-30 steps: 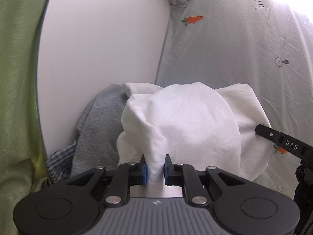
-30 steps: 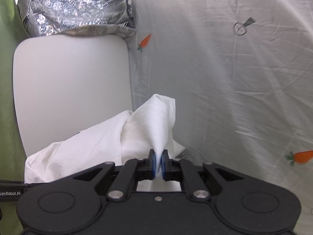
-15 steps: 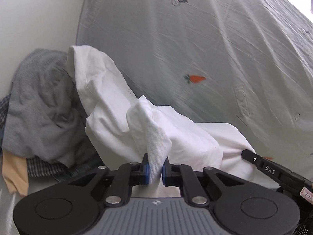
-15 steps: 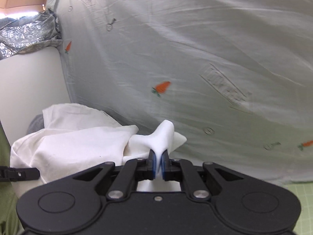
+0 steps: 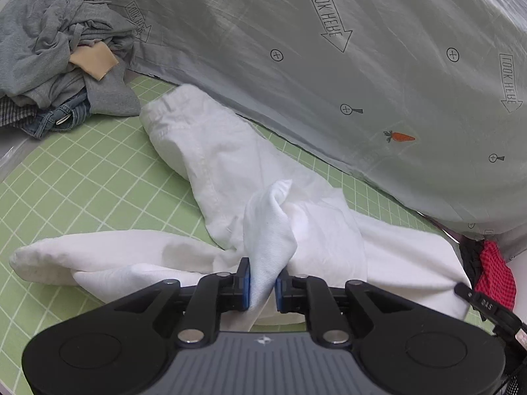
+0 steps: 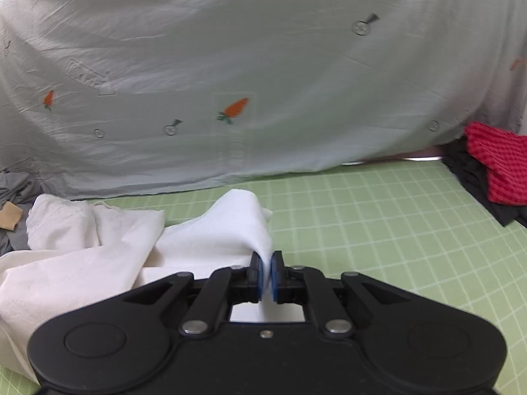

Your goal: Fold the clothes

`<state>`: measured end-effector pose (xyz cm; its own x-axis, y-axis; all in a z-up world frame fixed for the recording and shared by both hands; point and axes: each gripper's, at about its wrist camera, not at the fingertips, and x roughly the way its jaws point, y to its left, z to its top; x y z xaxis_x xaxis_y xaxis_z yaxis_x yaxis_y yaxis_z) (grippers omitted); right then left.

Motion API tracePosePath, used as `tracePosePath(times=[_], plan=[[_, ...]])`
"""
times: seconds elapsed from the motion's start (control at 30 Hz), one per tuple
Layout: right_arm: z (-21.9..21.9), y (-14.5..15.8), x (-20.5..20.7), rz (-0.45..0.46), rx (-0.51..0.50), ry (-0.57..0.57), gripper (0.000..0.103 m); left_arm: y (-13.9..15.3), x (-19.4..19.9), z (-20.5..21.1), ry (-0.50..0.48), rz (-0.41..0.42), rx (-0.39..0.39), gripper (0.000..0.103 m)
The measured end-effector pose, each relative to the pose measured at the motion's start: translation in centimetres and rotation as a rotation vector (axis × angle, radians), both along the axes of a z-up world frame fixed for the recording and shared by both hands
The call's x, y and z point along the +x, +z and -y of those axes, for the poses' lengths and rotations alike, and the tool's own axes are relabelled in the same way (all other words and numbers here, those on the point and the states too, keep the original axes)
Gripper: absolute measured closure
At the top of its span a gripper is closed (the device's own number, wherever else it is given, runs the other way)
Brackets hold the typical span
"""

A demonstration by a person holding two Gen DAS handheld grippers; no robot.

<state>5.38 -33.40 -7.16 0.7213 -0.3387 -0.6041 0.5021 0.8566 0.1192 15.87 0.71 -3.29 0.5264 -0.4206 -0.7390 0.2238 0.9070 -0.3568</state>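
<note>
A white garment [image 5: 214, 164] lies crumpled across the green grid mat [image 5: 82, 177], one end stretched toward the pile of clothes at the far left. My left gripper [image 5: 262, 283] is shut on a bunched fold of the white garment near its middle. In the right wrist view the same white garment [image 6: 108, 247] spreads to the left, and my right gripper [image 6: 267, 278] is shut on a thin raised corner of it. The tip of the right gripper [image 5: 474, 299] shows at the lower right of the left wrist view, against the cloth's edge.
A heap of grey, denim and checked clothes [image 5: 56, 49] sits at the far left of the mat. A pale sheet printed with carrots [image 6: 263, 65] hangs behind the mat. Red checked and black clothes [image 6: 494, 171] lie at the far right. Bare green mat [image 6: 378, 230] extends right.
Both grippers have carried the white garment off the clothes pile by the white surface and lowered it onto the green mat. Both stay shut on it.
</note>
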Motion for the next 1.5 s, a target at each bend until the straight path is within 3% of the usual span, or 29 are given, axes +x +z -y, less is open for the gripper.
tracePosePath(times=[0.23, 0.37, 0.43, 0.47, 0.53, 0.57, 0.6, 0.73, 0.8, 0.87, 0.9, 0.97, 1.0, 1.1, 1.23, 1.33, 1.4, 1.47, 1.5], plan=[[8.3, -2.1, -5.4, -0.044, 0.059, -0.154, 0.093, -0.3, -0.6, 2.8, 0.087, -0.023, 0.059, 0.084], [10.5, -3.4, -6.2, -0.082, 0.11, -0.159, 0.079, -0.4, -0.2, 4.2, 0.132, -0.011, 0.11, 0.074], [10.9, -4.0, -6.3, -0.088, 0.133, -0.157, 0.056, -0.6, 0.6, 4.5, 0.164, -0.009, 0.11, 0.069], [11.0, -4.3, -6.2, -0.088, 0.153, -0.15, 0.052, -0.7, 1.1, 4.6, 0.179, -0.011, 0.109, 0.064], [11.4, -5.0, -5.6, -0.089, 0.194, -0.14, 0.047, -0.8, 1.9, 4.9, 0.196, -0.013, 0.107, 0.052], [11.6, -5.2, -5.2, -0.095, 0.21, -0.142, 0.042, -0.9, 2.3, 5.0, 0.198, -0.014, 0.107, 0.038], [11.6, -5.4, -4.8, -0.1, 0.217, -0.14, 0.036, -1.0, 2.7, 5.1, 0.2, -0.014, 0.107, 0.035], [12.1, -6.3, -3.9, -0.109, 0.267, -0.141, 0.029, -2.1, 3.8, 5.2, 0.183, -0.064, 0.09, 0.037], [12.3, -6.6, -3.8, -0.108, 0.303, -0.142, 0.03, -2.7, 4.1, 5.3, 0.171, -0.093, 0.087, 0.047], [12.4, -6.8, -3.7, -0.111, 0.322, -0.128, 0.042, -3.5, 4.3, 5.7, 0.138, -0.124, 0.086, 0.057], [12.4, -6.8, -3.5, -0.118, 0.322, -0.122, 0.062, -3.8, 4.3, 6.0, 0.12, -0.134, 0.087, 0.067], [12.5, -6.7, -3.2, -0.13, 0.306, -0.116, 0.088, -4.2, 4.2, 6.5, 0.095, -0.145, 0.087, 0.079], [12.9, -6.4, -3.0, -0.121, 0.292, -0.106, 0.091, -4.4, 4.2, 6.6, 0.088, -0.145, 0.087, 0.088], [14.9, -4.3, -2.1, -0.054, 0.241, -0.126, 0.096, -4.0, 3.9, 6.3, 0.087, -0.133, 0.031, 0.095], [18.7, 0.7, 0.2, 0.053, 0.075, -0.202, 0.097, -2.4, 3.4, 5.8, 0.108, -0.07, 0.036, 0.097], [21.7, 4.6, 1.7, 0.126, -0.063, -0.275, 0.097, -2.2, 3.4, 5.1, 0.139, -0.073, 0.029, 0.096], [23.2, 6.3, 2.3, 0.147, -0.127, -0.319, 0.095, -2.6, 3.1, 4.8, 0.152, -0.09, 0.022, 0.09], [24.0, 6.1, 3.2, 0.054, -0.14, -0.352, 0.082, -3.0, 2.8, 4.6, 0.164, -0.107, 0.016, 0.086], [23.9, 5.7, 3.1, 0.022, -0.13, -0.37, 0.059, -3.2, 2.7, 4.5, 0.17, -0.116, 0.012, 0.084]])
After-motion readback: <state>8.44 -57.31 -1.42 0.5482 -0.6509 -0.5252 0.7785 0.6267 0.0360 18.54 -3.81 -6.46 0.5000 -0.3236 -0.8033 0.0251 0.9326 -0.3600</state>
